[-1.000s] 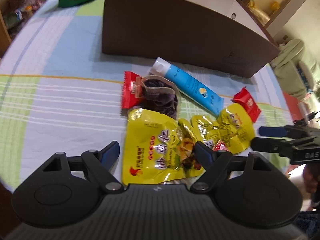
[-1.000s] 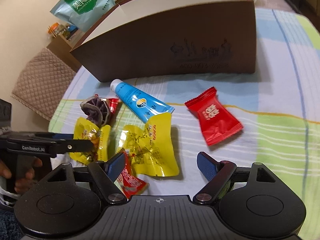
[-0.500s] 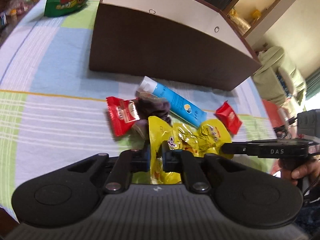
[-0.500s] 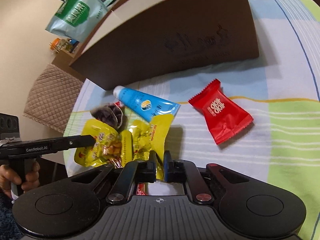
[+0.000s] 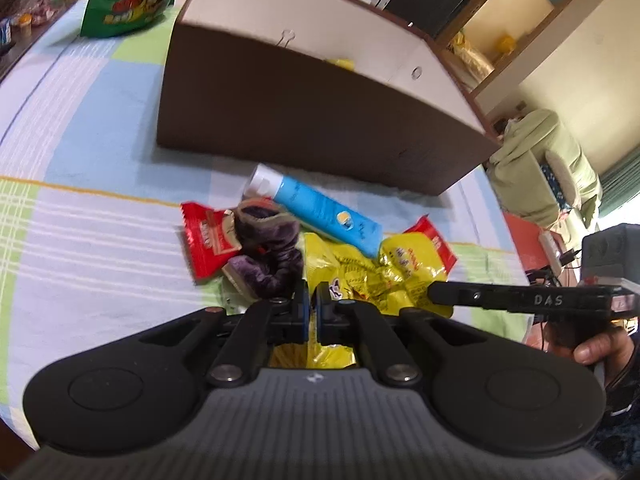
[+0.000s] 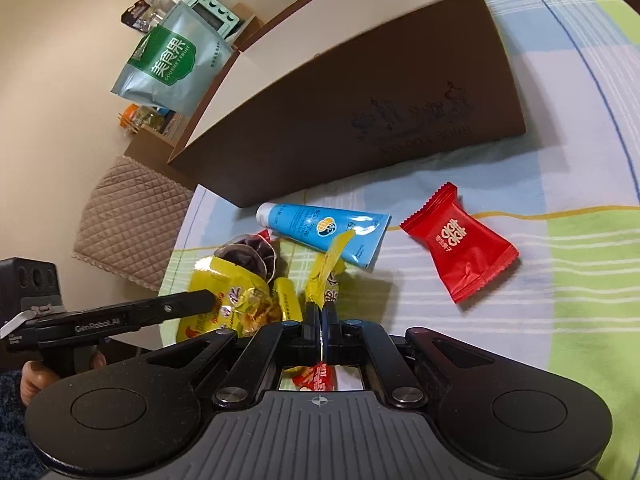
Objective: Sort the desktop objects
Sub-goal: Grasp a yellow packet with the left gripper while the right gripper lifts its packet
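Observation:
My left gripper (image 5: 311, 302) is shut on the edge of a large yellow snack packet (image 5: 340, 268), which crumples up between the pads. My right gripper (image 6: 321, 314) is shut on a second yellow packet (image 6: 326, 268), lifted edge-on and tilted. Each gripper shows in the other's view, the right gripper (image 5: 436, 298) and the left gripper (image 6: 208, 300). Beyond them lie a blue tube (image 5: 320, 208) (image 6: 320, 226), a dark purple fabric piece (image 5: 268, 248) and a red candy packet (image 5: 204, 240). Another red candy packet (image 6: 460, 246) lies apart to the right.
A brown open box (image 5: 300, 120) (image 6: 360, 120) stands behind the pile on the checked tablecloth (image 5: 100, 240). A green snack bag (image 5: 128, 4) sits far left and a teal bag (image 6: 168, 64) behind the box. A small red wrapper (image 6: 316, 376) lies under my right gripper.
Both grippers went from wide open to shut, each pinching a yellow packet. The packets have crumpled and lifted off the cloth, and the left view has tilted up.

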Demonstrator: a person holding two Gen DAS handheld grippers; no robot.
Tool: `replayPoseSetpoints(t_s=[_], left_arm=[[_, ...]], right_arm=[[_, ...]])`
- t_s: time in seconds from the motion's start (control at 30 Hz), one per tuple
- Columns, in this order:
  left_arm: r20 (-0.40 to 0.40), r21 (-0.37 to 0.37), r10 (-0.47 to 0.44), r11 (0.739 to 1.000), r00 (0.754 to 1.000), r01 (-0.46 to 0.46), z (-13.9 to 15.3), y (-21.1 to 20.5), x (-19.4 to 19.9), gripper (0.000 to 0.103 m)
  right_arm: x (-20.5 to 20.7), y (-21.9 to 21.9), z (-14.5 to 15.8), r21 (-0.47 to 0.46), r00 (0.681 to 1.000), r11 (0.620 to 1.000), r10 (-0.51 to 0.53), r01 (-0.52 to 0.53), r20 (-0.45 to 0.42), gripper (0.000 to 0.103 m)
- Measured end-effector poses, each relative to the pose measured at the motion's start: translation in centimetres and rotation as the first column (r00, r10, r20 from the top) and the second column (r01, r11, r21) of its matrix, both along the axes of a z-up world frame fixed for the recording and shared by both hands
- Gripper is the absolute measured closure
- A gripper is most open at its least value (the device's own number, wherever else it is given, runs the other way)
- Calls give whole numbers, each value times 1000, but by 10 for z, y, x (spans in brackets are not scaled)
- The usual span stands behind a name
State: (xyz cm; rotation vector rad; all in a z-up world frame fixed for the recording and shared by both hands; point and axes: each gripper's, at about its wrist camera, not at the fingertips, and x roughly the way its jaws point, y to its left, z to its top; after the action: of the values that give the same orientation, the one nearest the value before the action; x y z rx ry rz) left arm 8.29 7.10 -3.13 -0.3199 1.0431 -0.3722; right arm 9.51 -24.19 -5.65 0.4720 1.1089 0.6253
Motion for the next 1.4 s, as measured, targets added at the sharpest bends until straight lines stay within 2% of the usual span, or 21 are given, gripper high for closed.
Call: replayPoseSetpoints(t_s=[0.33,0.43,0.5,0.63,0.67,0.7,0.73,0.83,0.97,1.03,1.07,1.1,1.17,1.2,1.4], left_arm=[[75,86,-43,996,996,37,42,-20,-5,103],[74,111,-53,993,996,45,40,-26,-3,103],[46,128,-40,991,998,34,31,-27,0,103],[30,131,-21,991,999,17,21,-25,0,103],[29,129,-18,992,999,14,20,-24,0,103],[30,128,-17,992,999,13,19,-23,0,103],[32,130,-16,991,999,12,19,-23,1,103],[33,137,-16,991,999,11,18,-22,3,103],[34,137,-19,990,999,14,16,-21,4,103],[33,137,-22,990,999,17,16,-21,5,103],[31,137,-22,990,999,18,15,-20,5,103],[29,137,-22,990,999,18,15,-20,6,103],[25,141,-22,990,999,18,13,-18,7,103],[23,143,-22,990,999,19,13,-17,8,103],[20,134,-34,991,999,31,15,-16,11,103]], right_arm=[[-3,0,39,-39,998,999,14,-12,64,103],[0,4,28,-77,999,997,36,-33,38,103],[1,6,19,-75,999,996,44,-43,8,103],[1,13,6,-126,998,990,59,-58,3,103],[2,15,3,-128,998,990,67,-66,2,85],[4,17,-1,-138,998,988,68,-68,-10,75],[4,19,-4,-147,998,987,66,-67,-9,59],[6,22,-15,-132,998,990,51,-53,-23,59],[17,2,-35,49,987,995,-82,90,-138,59],[22,-4,-44,80,979,988,-114,129,-170,59],[24,-6,-48,94,974,985,-129,148,-187,83],[26,-8,-52,107,969,980,-143,167,-203,93],[29,-11,-55,148,959,969,-159,197,-233,99],[29,-11,-52,141,960,970,-163,198,-229,99],[21,-10,-27,100,971,976,-178,195,-158,100]])
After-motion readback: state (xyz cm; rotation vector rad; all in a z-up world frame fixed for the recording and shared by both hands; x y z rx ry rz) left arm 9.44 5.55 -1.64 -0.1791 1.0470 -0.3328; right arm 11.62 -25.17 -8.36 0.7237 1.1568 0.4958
